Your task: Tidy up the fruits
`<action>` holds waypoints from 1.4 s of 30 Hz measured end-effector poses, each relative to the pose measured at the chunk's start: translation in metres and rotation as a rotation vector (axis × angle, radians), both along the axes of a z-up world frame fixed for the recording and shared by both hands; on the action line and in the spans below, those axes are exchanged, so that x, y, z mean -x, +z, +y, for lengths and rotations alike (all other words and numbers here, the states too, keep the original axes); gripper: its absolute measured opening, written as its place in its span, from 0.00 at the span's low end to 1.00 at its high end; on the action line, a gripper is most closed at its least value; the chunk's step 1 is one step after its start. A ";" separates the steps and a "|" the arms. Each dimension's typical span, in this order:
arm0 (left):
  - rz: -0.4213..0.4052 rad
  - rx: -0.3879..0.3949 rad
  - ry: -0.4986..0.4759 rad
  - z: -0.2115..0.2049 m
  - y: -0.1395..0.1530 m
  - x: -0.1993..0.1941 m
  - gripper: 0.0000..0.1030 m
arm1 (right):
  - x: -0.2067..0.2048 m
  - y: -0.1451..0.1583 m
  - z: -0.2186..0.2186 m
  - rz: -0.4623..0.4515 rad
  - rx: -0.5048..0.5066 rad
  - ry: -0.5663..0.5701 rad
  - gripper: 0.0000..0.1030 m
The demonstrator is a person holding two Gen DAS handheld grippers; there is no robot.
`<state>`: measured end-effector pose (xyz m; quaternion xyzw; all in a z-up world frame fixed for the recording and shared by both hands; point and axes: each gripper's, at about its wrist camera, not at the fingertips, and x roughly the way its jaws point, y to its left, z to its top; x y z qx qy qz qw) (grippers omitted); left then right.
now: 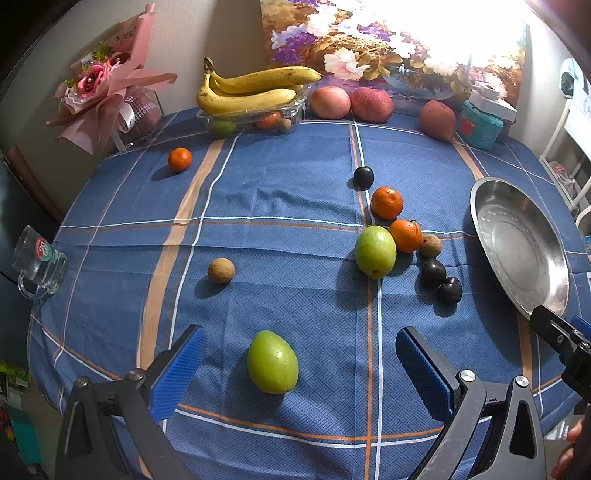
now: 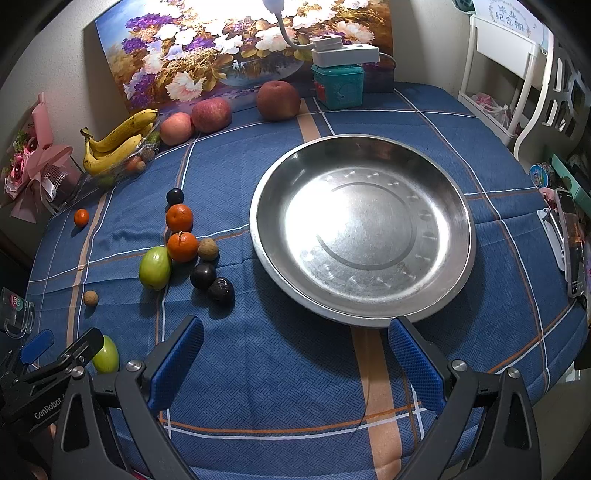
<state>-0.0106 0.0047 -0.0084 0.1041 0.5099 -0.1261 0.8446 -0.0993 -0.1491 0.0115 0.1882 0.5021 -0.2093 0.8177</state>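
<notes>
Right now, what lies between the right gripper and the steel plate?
Only bare blue tablecloth lies between the open right gripper and the steel plate, seen in the right wrist view.

Your two hand-held grippers: black frames, blue pads

Your left hand-held gripper (image 1: 301, 363) has black angular arms with triangular cut-outs, silver round screws at the pivots, and ribbed blue pads on its fingers (image 1: 181, 369). Your right hand-held gripper (image 2: 295, 363) matches it, with textured blue pads; white "GenRobot" lettering marks the left one's black body in the right wrist view.

Floral painting (image 2: 236, 48) against beige wall (image 1: 207, 33)
</notes>
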 end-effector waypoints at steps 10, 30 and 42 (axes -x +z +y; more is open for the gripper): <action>0.011 0.002 0.007 -0.001 0.000 -0.002 1.00 | 0.000 0.000 0.000 0.001 -0.001 -0.001 0.97; 0.021 0.109 0.106 0.022 0.000 -0.020 1.00 | -0.021 -0.003 0.005 -0.042 -0.085 0.056 0.97; 0.154 0.181 0.146 0.038 -0.019 -0.031 0.99 | -0.066 -0.009 0.017 -0.051 -0.157 0.180 0.86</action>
